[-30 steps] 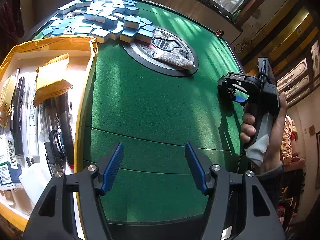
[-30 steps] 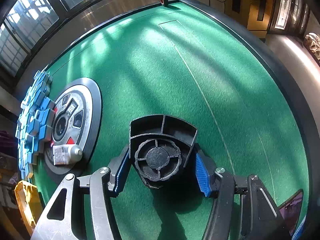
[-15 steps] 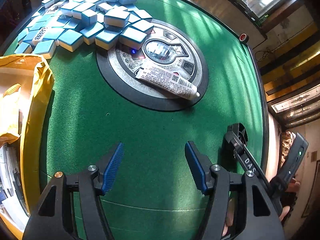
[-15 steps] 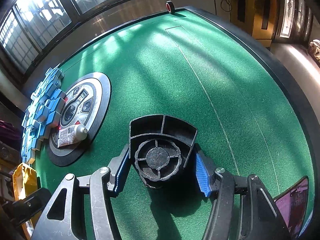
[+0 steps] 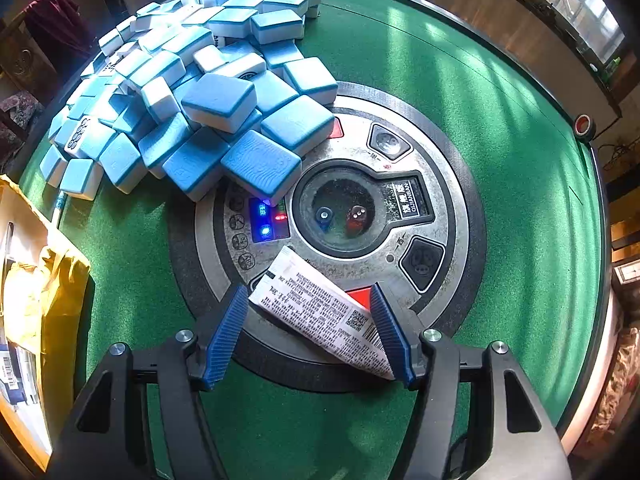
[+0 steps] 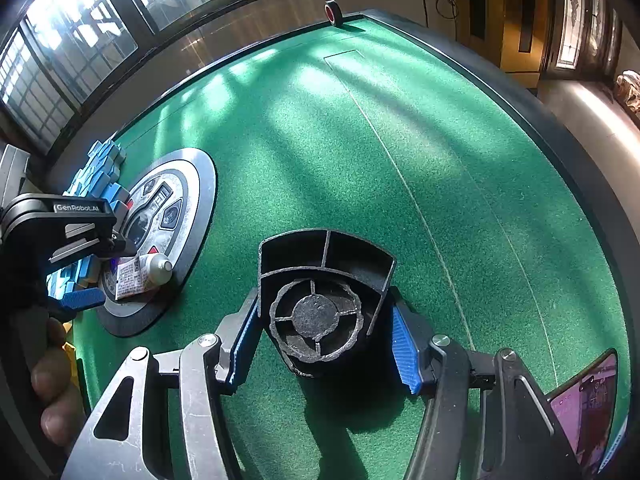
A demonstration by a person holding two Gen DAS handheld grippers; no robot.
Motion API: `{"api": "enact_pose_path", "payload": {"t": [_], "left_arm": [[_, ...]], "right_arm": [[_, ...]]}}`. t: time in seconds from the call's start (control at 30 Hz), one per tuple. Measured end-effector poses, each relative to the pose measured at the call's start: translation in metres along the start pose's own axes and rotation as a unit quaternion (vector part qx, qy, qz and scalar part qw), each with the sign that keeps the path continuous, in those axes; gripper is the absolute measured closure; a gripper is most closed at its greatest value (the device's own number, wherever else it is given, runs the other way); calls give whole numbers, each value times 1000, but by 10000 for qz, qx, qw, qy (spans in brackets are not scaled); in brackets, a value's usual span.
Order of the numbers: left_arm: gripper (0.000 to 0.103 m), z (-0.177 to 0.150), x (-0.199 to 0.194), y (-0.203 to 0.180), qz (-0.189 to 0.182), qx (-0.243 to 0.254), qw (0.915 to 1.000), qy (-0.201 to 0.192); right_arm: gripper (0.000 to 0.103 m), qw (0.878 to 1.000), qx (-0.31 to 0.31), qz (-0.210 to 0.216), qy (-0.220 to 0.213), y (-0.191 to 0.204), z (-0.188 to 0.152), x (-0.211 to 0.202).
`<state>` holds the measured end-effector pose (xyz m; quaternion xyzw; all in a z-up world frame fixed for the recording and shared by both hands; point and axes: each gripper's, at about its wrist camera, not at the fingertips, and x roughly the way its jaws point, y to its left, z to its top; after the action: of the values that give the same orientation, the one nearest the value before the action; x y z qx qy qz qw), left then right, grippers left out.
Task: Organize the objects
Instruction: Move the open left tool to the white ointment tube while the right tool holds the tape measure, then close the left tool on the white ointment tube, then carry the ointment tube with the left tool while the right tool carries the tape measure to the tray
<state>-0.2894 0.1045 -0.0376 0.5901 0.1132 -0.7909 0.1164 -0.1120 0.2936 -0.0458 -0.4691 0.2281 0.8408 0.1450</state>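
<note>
A white tube (image 5: 320, 312) with printed text lies on the round silver control panel (image 5: 400, 184) in the middle of the green felt table. My left gripper (image 5: 308, 292) points down over it, open, its blue fingers standing on either side of the tube's flat end. The right wrist view shows the same tube (image 6: 138, 274) with its cap toward me and the left gripper (image 6: 100, 276) above it. My right gripper (image 6: 324, 308) is shut on a black round plastic part (image 6: 326, 252) and holds it just above the felt.
A heap of blue-and-white mahjong tiles (image 5: 200, 92) spills onto the panel's far left side. A yellow box (image 5: 60, 300) with stationery stands at the left table edge. A red-cored tape roll (image 6: 333, 12) sits at the far rim, and a phone (image 6: 584, 408) lies lower right.
My left gripper has swung away from the yellow box, across the felt to the round panel, and dropped until the tube lies between its open fingers. The right gripper kept still with its part.
</note>
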Motion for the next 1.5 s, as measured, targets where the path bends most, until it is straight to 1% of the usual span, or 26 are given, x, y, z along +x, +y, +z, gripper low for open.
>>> {"api": "enact_pose_path", "payload": {"t": [0.1, 0.2, 0.27, 0.37, 0.43, 0.53, 0.57, 0.6, 0.63, 0.67, 0.77, 0.8, 0.9, 1.0, 1.03, 1.1, 1.23, 1.33, 1.4, 1.43, 1.5], "left_arm": [[40, 2, 8, -10, 305, 205, 9993, -92], [40, -10, 12, -12, 387, 501, 9980, -17], [40, -22, 7, -8, 427, 709, 9965, -104], [40, -39, 3, 3, 307, 972, 9948, -70], [40, -49, 2, 13, 123, 1063, 9943, -1], [41, -64, 0, 30, 22, 1267, 9919, -89], [40, -67, 1, 36, -82, 1290, 9916, -66], [40, -67, 2, 42, -197, 1292, 9914, -110], [42, -68, 1, 46, -222, 1353, 9903, -215], [48, -68, 1, 50, -249, 1377, 9897, -297], [76, -69, 0, 61, -305, 1518, 9872, -378], [78, -72, -1, 65, -349, 1580, 9860, -396], [79, -88, -10, 81, -420, 1749, 9828, -410], [79, -118, -19, 95, -488, 1893, 9798, -413], [79, -123, -24, 94, -518, 1923, 9791, -417], [79, -142, -32, 107, -585, 1943, 9782, -436], [78, -171, -43, 124, -664, 1890, 9784, -519], [78, -176, -45, 129, -741, 1741, 9806, -516], [77, -176, -46, 132, -835, 1703, 9805, -523], [76, -177, -46, 132, -834, 1764, 9792, -548], [76, -178, -45, 127, -689, 1956, 9759, -682]], "right_arm": [[50, 10000, -12, 2, 1, 0, 0, 0], [50, 10000, 9, 37, 12, -1, 0, 0], [49, 10000, 34, 48, 19, -1, 1, 0], [49, 10000, 32, 49, 25, -1, 1, 0], [49, 10000, 16, 43, 25, -1, 1, 0], [49, 10000, -12, 10, 11, -1, 0, 0], [49, 10000, -30, -9, 5, 0, 0, 0], [49, 10000, -43, -28, -3, 0, 0, 0], [49, 10000, -60, -44, -16, 1, 0, 1], [49, 9999, -84, -57, -31, 2, 0, 1], [49, 9998, -168, -98, -65, 5, -2, 1], [49, 9998, -188, -83, -61, 6, -3, 1], [49, 9998, -207, 57, -29, 9, -4, 1], [50, 9992, -406, -29, -49, 18, -8, 2], [50, 9989, -459, 36, -35, 21, -9, 2], [50, 9980, -598, 204, -2, 30, -13, 3], [50, 9929, -1102, 439, 48, 54, -27, 4], [50, 9886, -1357, 638, 97, 68, -36, 4], [50, 9869, -1479, 641, 84, 73, -40, 4], [50, 9864, -1524, 606, 62, 74, -42, 5], [50, 9861, -1567, 561, 33, 76, -42, 5]]}}
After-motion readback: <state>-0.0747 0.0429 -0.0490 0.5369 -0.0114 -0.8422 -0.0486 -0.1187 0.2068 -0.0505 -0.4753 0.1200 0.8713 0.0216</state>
